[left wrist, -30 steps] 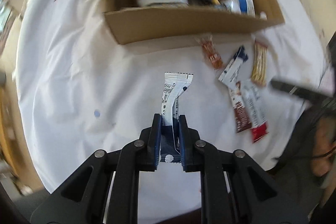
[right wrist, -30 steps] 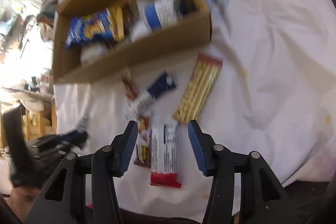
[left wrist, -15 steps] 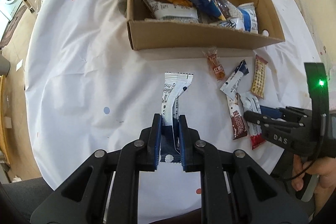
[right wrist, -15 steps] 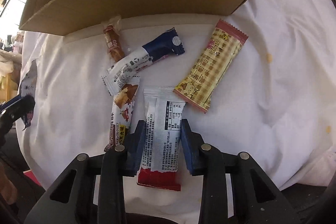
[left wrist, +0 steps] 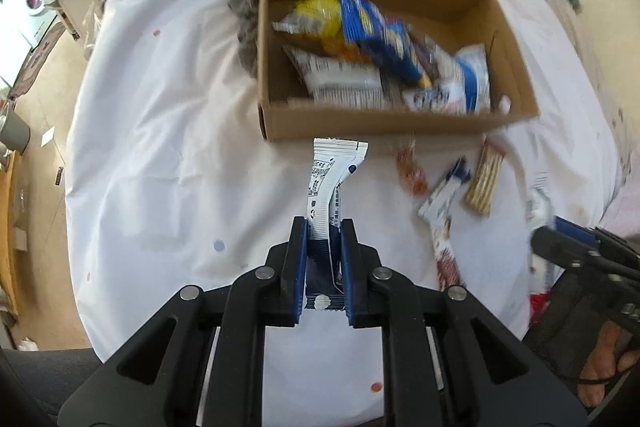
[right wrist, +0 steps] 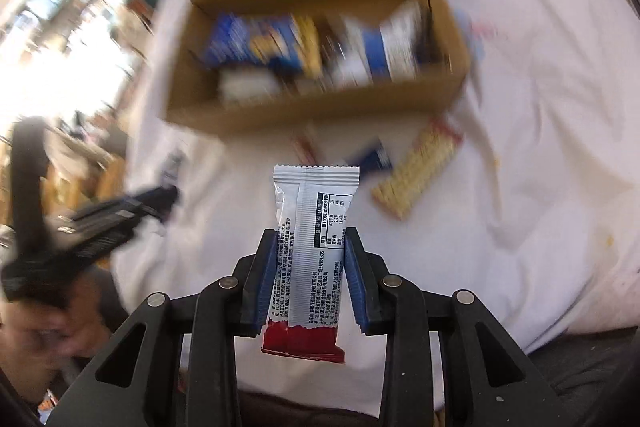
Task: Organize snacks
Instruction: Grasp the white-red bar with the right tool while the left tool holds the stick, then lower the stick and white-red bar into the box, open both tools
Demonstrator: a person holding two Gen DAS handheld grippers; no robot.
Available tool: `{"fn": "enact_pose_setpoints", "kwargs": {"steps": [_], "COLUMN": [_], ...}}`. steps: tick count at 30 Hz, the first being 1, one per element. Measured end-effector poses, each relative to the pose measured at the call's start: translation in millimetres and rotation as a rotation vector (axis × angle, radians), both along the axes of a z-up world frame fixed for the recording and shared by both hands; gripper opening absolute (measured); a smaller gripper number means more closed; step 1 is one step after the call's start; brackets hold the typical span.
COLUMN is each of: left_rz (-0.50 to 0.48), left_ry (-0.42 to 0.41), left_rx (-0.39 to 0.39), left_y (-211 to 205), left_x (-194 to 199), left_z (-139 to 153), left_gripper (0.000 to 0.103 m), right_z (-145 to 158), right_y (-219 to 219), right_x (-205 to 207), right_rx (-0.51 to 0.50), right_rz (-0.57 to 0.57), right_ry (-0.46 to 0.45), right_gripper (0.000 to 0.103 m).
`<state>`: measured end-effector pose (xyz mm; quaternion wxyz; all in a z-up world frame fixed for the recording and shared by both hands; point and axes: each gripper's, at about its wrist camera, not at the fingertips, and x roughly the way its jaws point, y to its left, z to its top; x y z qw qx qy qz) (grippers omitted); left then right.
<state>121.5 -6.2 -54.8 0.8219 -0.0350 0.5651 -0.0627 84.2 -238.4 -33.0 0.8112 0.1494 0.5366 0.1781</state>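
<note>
My left gripper (left wrist: 323,227) is shut on a white and navy snack bar (left wrist: 330,187), held above the white cloth just short of the cardboard box (left wrist: 384,125). The box holds several snack packets, among them a blue bag (left wrist: 380,35) and a yellow bag (left wrist: 320,15). My right gripper (right wrist: 311,247) is shut on a silver and red snack bar (right wrist: 312,243), lifted off the cloth in front of the box (right wrist: 312,111). The right gripper also shows at the right edge of the left wrist view (left wrist: 560,239).
Loose snacks lie on the white cloth (left wrist: 160,131) before the box: an orange packet (left wrist: 410,169), a white and navy bar (left wrist: 444,193), a tan checked bar (left wrist: 486,179) and a brown bar (left wrist: 446,259). The tan bar shows in the right wrist view (right wrist: 416,175). Floor and furniture lie left of the table.
My right gripper has closed on the silver and red bar and lifted it off the cloth. My left gripper, still holding its bar, has moved closer to the box.
</note>
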Motion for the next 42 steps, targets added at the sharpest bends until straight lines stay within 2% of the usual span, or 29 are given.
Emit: {"fn": "enact_pose_setpoints", "kwargs": {"steps": [5, 11, 21, 25, 32, 42], "left_rz": [0.078, 0.119, 0.087, 0.081, 0.068, 0.042], "left_ry": [-0.094, -0.094, -0.162, -0.19, -0.216, -0.22], "left_rx": [-0.053, -0.064, 0.039, 0.058, 0.055, 0.085], "left_y": [17.8, 27.1, 10.1, 8.1, 5.8, -4.6], "left_x": [16.4, 45.8, 93.4, 109.4, 118.9, 121.5], "left_z": [30.1, 45.0, 57.5, 51.8, 30.8, 25.4], "left_gripper": [0.013, 0.013, 0.013, 0.013, 0.013, 0.013], "right_z": [25.1, 43.0, 48.2, 33.2, 5.6, -15.0], "right_y": [-12.8, -23.5, -30.5, -36.2, -42.1, -25.2], "right_x": [21.4, 55.0, 115.6, 132.1, 147.8, 160.7], "right_rx": [0.05, 0.057, 0.004, 0.011, -0.003, -0.045], "right_rz": [-0.033, -0.072, -0.105, -0.13, -0.166, -0.112], "right_ry": [-0.094, -0.187, -0.253, -0.25, -0.185, -0.143], "right_gripper": [0.034, 0.034, 0.034, 0.034, 0.034, 0.034]}}
